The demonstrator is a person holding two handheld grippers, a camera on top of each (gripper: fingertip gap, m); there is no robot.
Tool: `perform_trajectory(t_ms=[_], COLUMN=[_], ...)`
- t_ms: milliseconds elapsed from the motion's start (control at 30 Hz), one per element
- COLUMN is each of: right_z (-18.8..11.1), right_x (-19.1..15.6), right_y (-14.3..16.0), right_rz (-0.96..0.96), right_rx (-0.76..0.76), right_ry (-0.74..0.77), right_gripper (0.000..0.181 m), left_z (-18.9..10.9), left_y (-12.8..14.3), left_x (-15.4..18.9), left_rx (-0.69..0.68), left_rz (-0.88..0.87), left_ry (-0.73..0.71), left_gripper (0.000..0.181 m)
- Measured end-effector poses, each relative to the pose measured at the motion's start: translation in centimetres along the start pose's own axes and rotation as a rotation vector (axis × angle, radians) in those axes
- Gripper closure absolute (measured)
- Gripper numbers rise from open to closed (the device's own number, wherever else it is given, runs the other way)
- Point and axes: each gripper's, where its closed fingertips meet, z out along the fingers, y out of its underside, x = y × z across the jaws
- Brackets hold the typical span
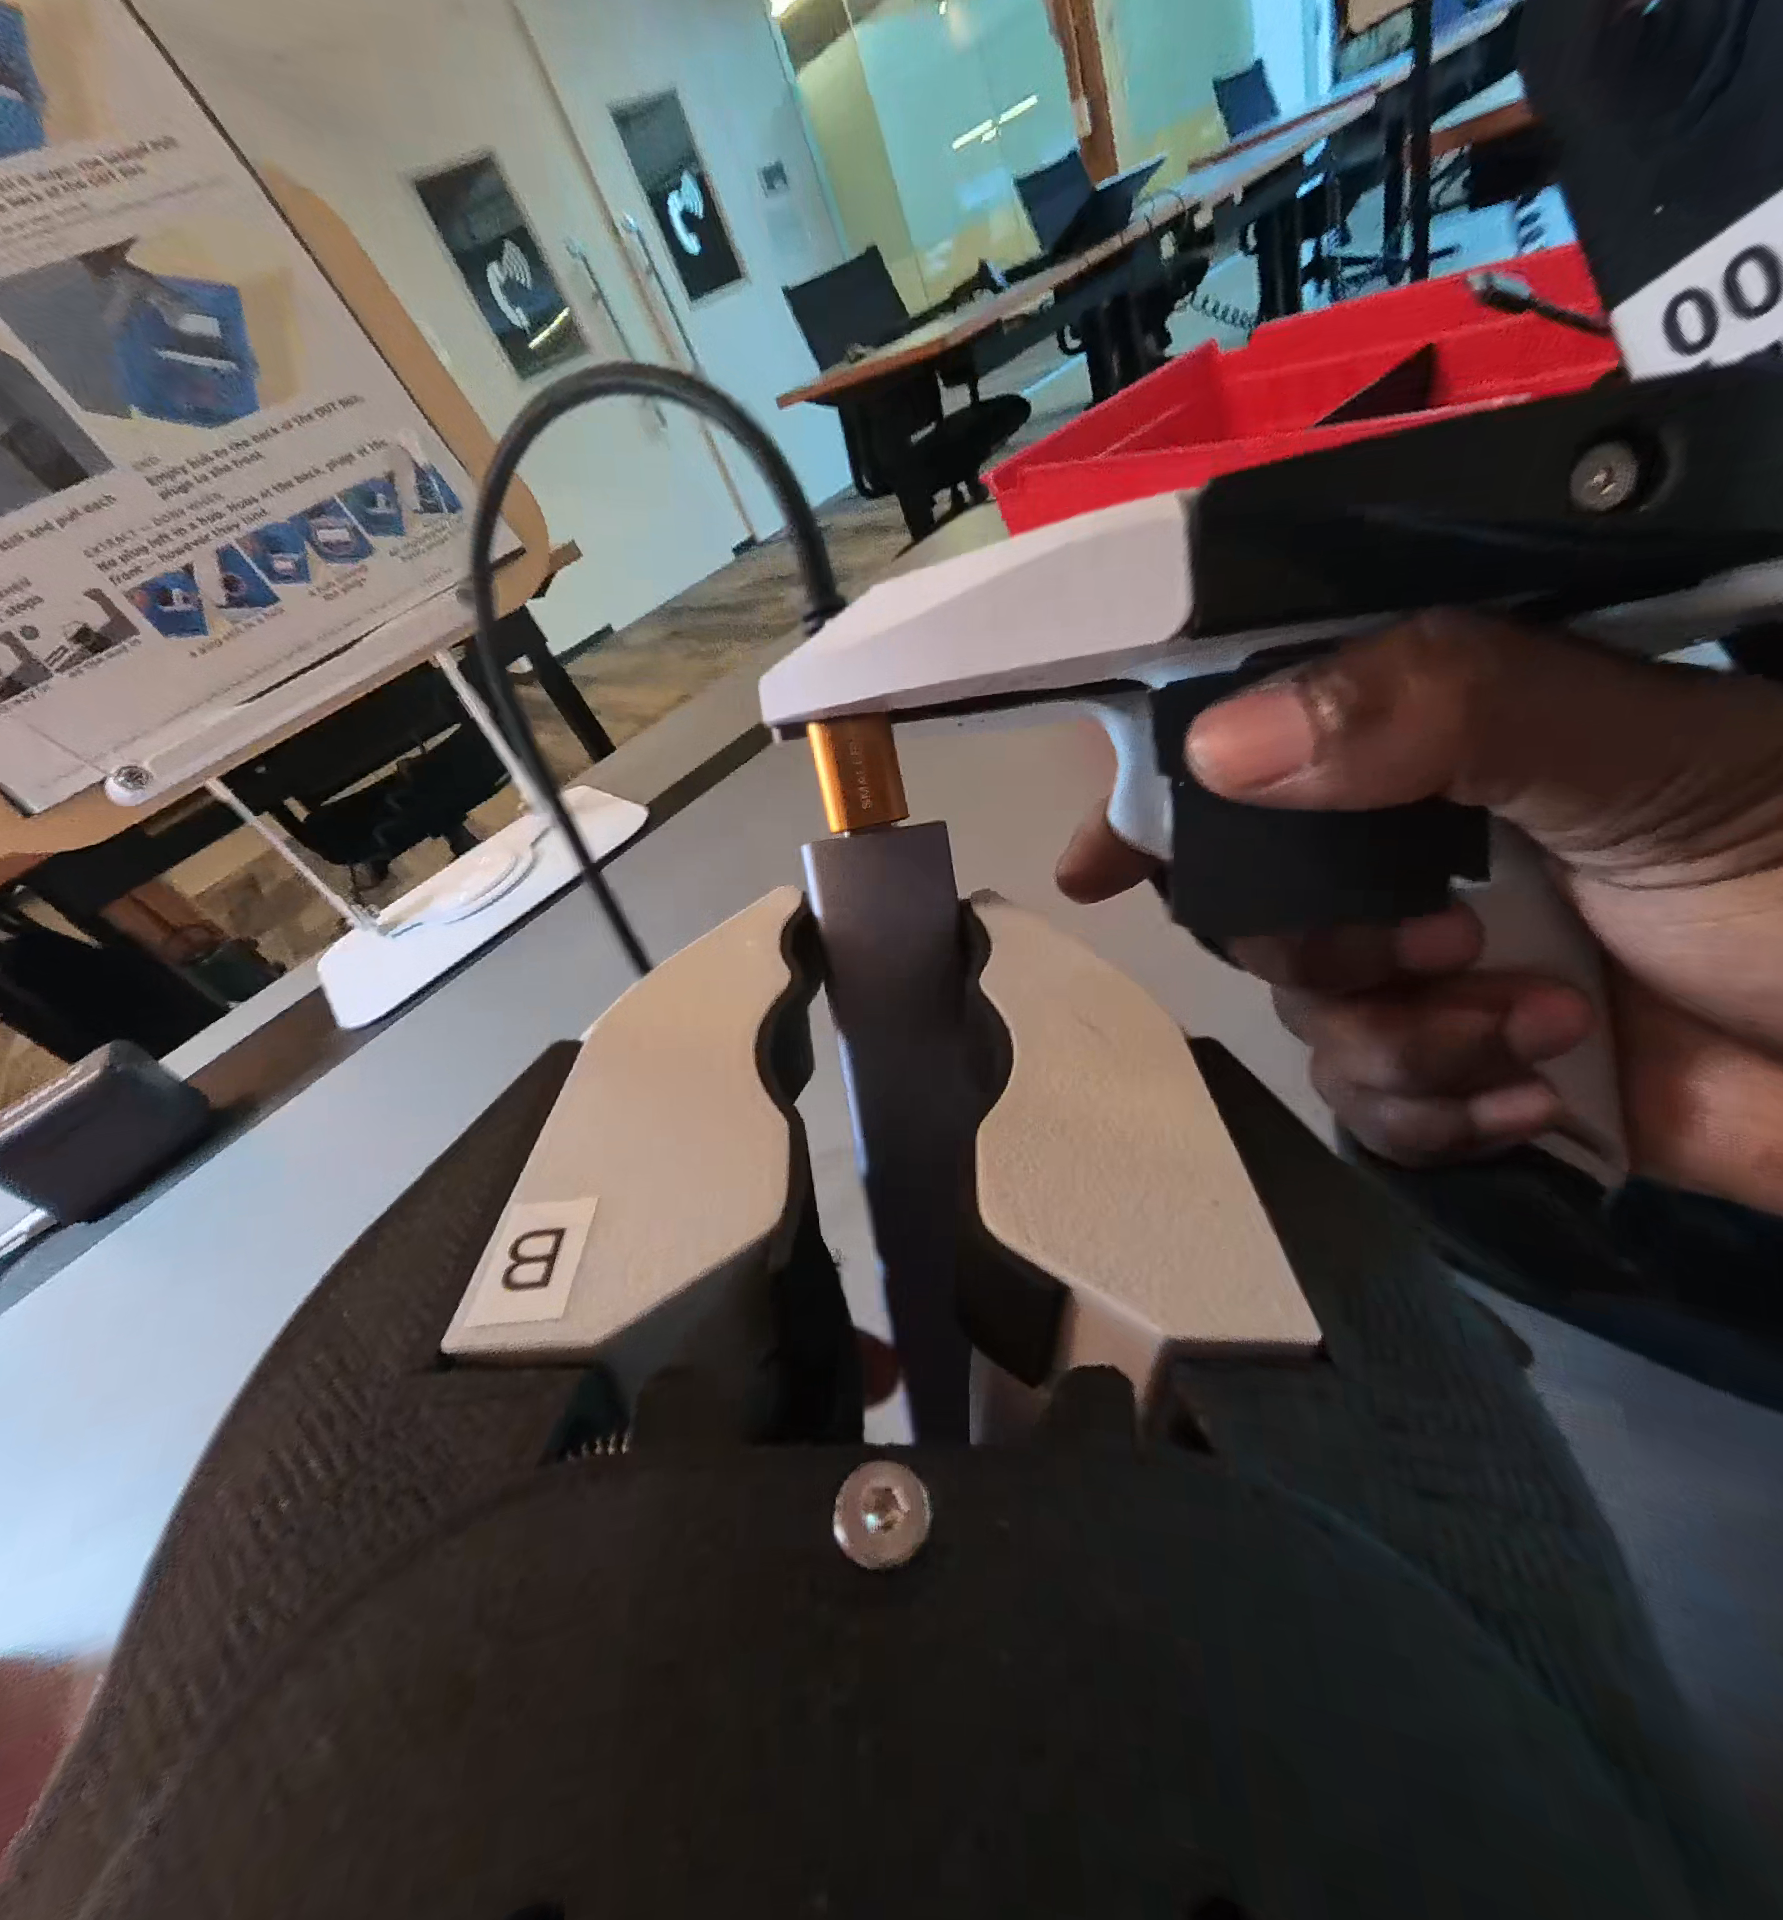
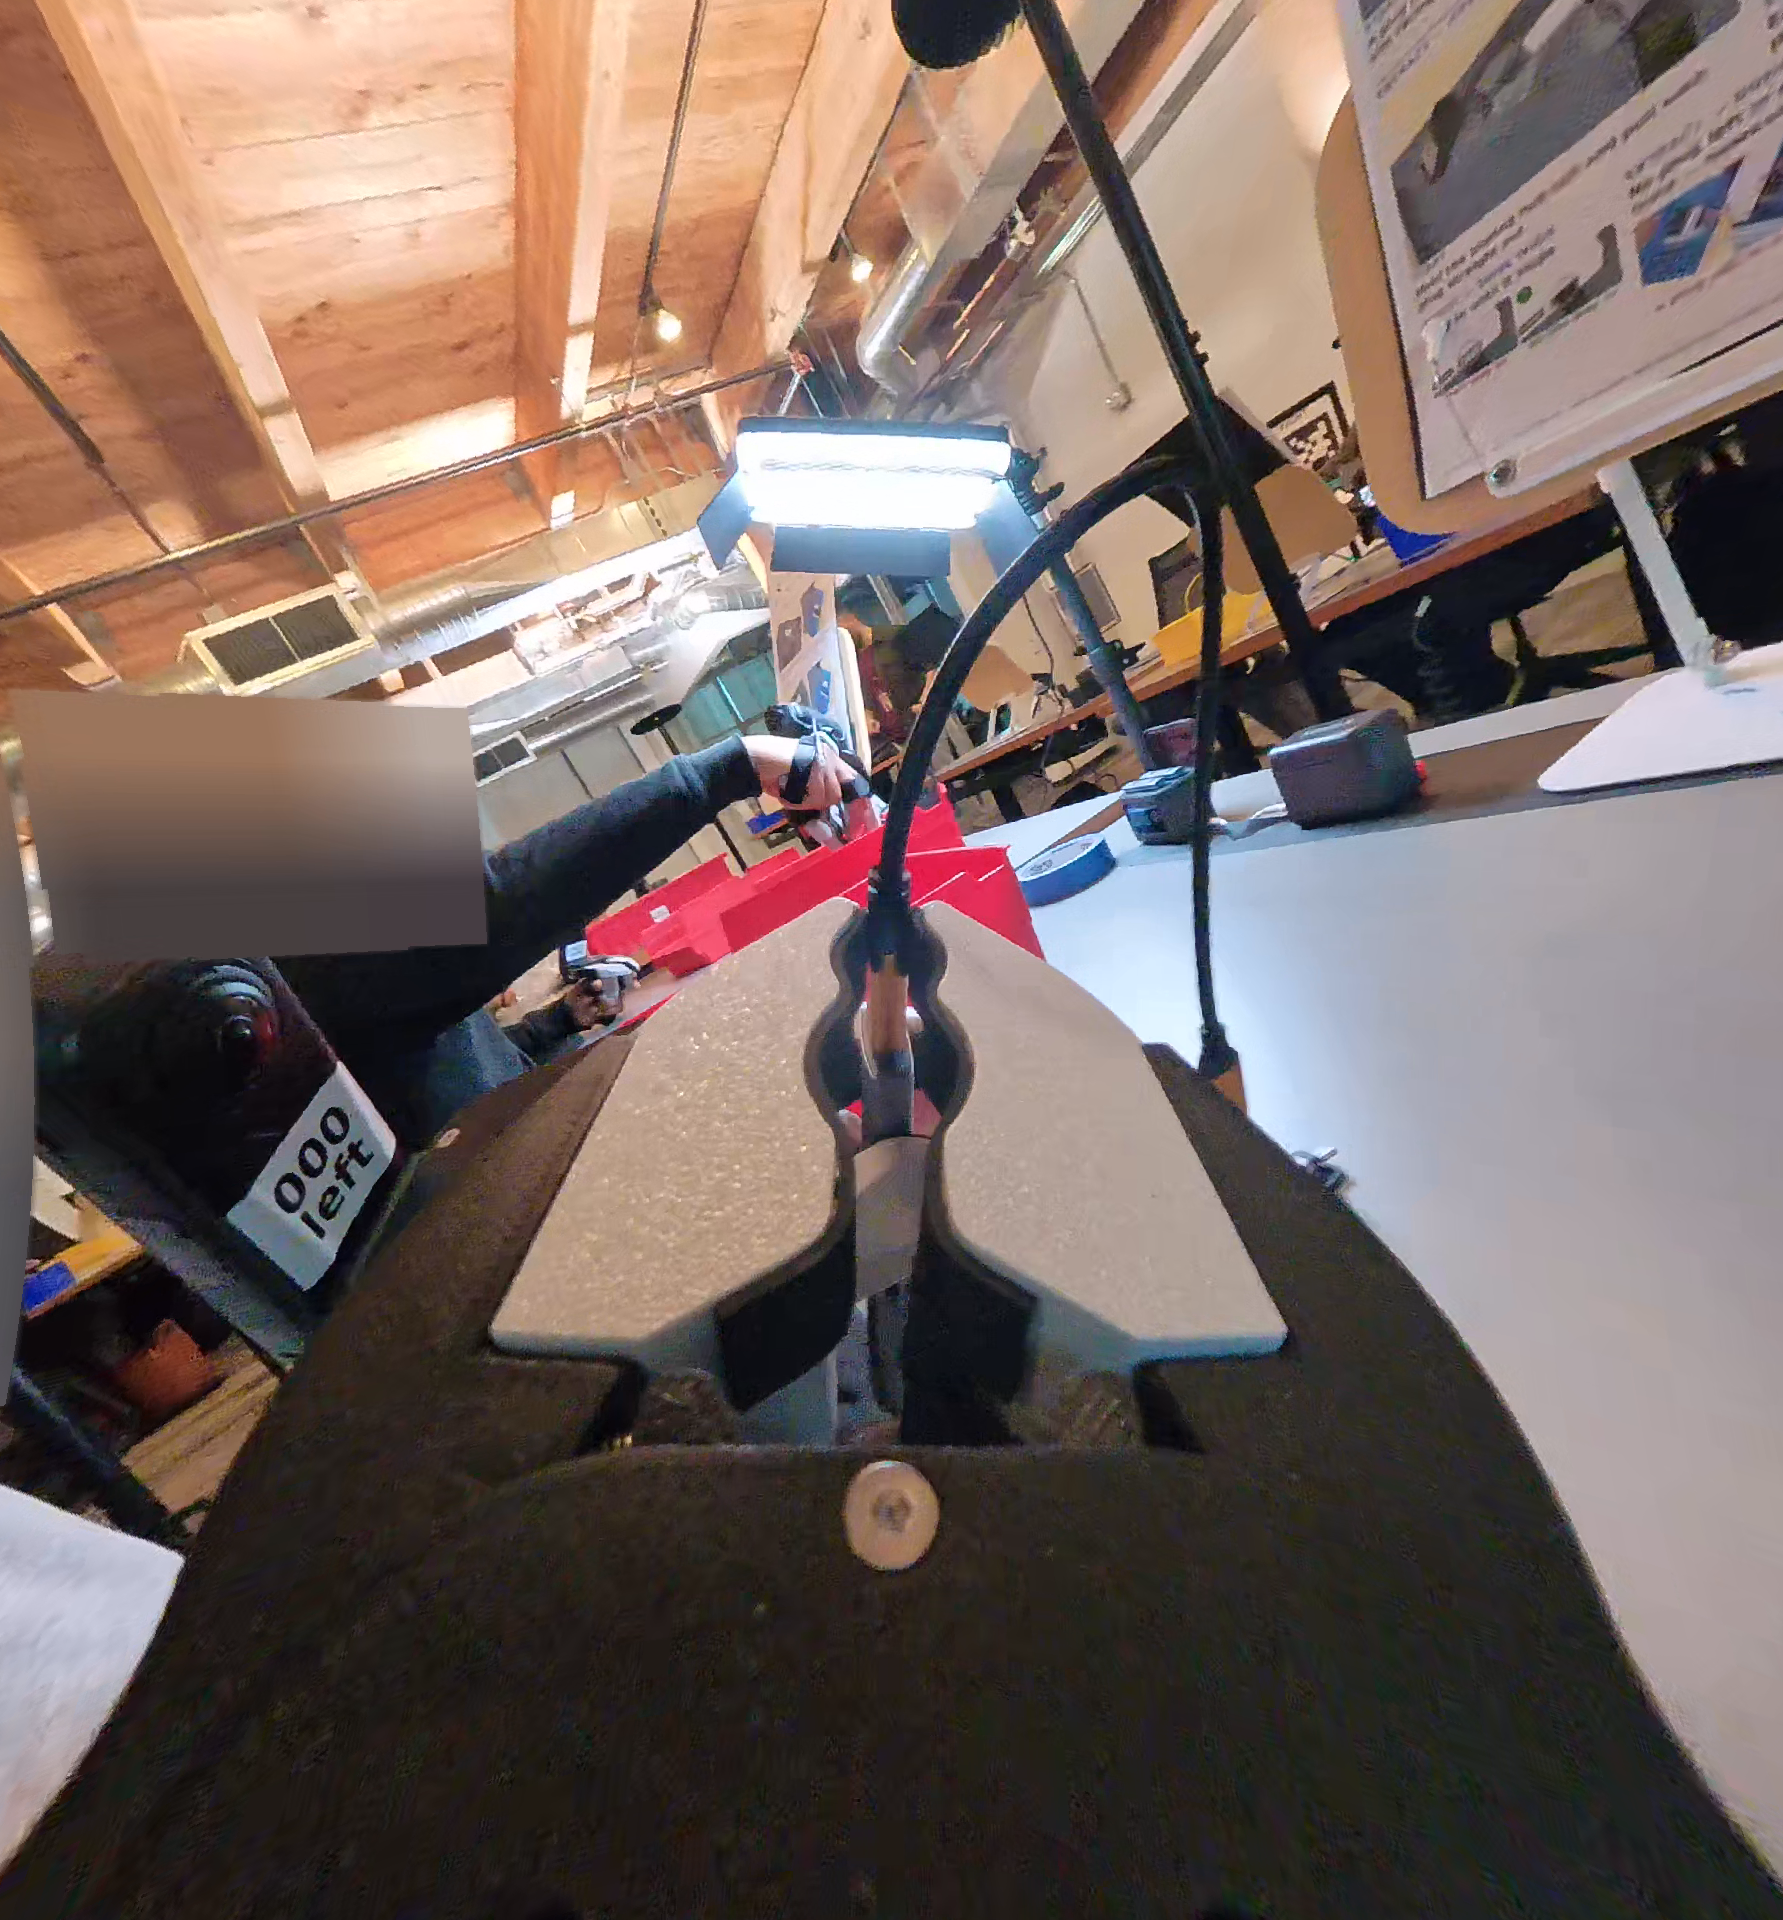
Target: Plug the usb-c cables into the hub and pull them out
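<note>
In the left wrist view, the thin grey hub [image 1: 882,966] is clamped between the fingers of the left gripper [image 1: 885,914], at the middle. A gold plug [image 1: 852,777] is seen in the hub's top end, at 12 o'clock. The plug is pinched by the right gripper [image 1: 814,717], held by a hand [image 1: 1469,904] at 3 o'clock. A red tray [image 1: 1271,405] sits at 1 o'clock.

In the right wrist view, the right gripper's fingers [image 2: 741,1122] are squeezed on the plug. A black cable [image 2: 970,644] is looped up towards 12 o'clock. The grey bench [image 2: 1489,1039] is seen at 3 o'clock.

Lit brightly by a glaring panel lamp [image 2: 866,483] at upper centre; blurred and fisheye-bent toward frame edges.
</note>
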Motion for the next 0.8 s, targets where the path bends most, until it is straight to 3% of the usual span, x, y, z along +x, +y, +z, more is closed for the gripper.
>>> perform_trajectory(t_ms=[100,267,367,600,800], right_z=[0.0,0.6,0.6,0.9,1.9], right_x=[0.3,0.2,0.0,0.4,0.0], right_y=[0.4,2.5,2.8,2.5,0.6], right_rz=[0.006,-0.051,-0.107,-0.130,-0.162], right_rx=[-0.015,-0.117,-0.147,-0.184,-0.188], right_ry=[-0.019,-0.050,-0.047,-0.006,-0.029], right_gripper=[0.175,0.167,0.175,0.178,0.178], left_z=[0.1,-0.2,-0.4,-0.3,-0.5], left_y=[0.6,0.5,0.7,1.2,1.6], left_x=[-0.3,0.4,0.7,0.4,0.4], left_rx=[-0.030,0.056,0.051,0.079,0.081], left_rz=[0.044,-0.214,-0.271,-0.275,-0.327], left_ry=[0.008,0.144,0.175,0.069,0.095], left_gripper=[0.157,0.158,0.158,0.158,0.160])
